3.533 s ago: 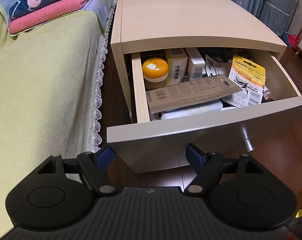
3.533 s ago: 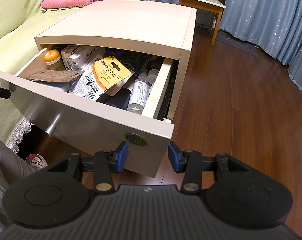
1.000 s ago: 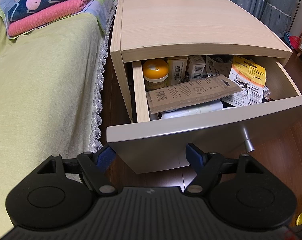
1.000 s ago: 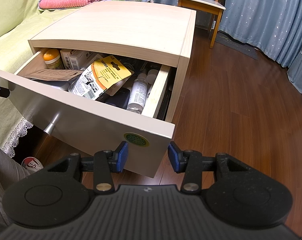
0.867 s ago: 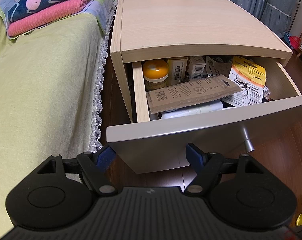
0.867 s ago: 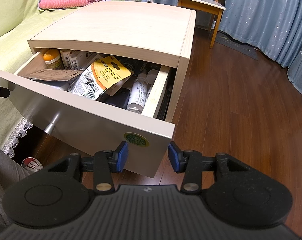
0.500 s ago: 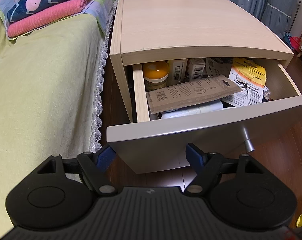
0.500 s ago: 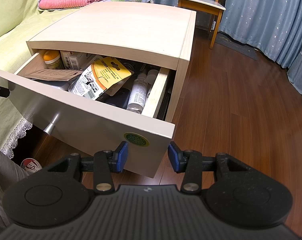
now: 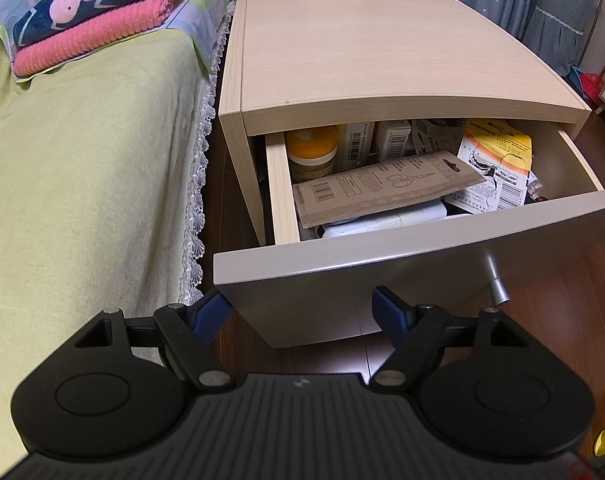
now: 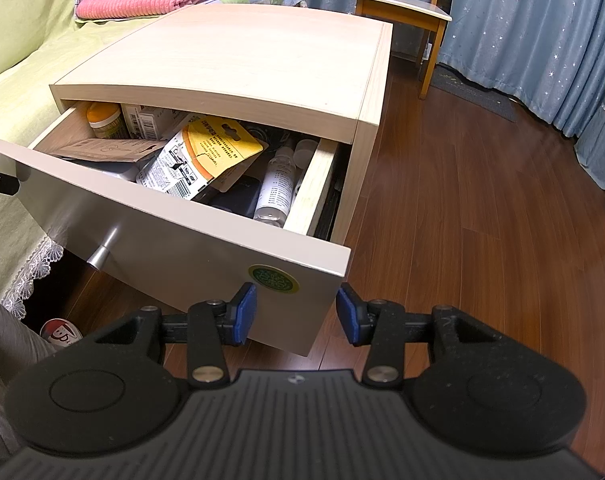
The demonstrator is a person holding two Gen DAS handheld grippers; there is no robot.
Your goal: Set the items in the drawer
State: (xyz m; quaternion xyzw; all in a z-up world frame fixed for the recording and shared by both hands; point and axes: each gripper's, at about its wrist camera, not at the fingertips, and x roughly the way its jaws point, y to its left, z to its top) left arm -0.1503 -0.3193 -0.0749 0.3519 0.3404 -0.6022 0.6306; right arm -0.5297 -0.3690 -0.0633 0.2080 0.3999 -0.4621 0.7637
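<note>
Room: I see a bed [image 9: 82, 152] beside the nightstand [image 9: 382, 52].
Drawer [image 9: 402, 276]: part open, full of items.
Left hand-held gripper [image 9: 302, 314]: jaws apart, empty, at drawer front.
Right hand-held gripper [image 10: 296, 312]: jaws apart, empty, at drawer corner.

Drawer [image 9: 402, 256] juts from nightstand [image 9: 382, 52]; bed [image 9: 82, 160] left; jar [image 9: 311, 152] perhaps rear-left inside.

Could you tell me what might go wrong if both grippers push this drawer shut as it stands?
1. The brown scissors card and the torn yellow packet lie on top of the pile; they might catch under the cabinet top.
2. The left gripper and right gripper, both open, sit at opposite corners of the drawer front; uneven pushing could skew it.
</note>
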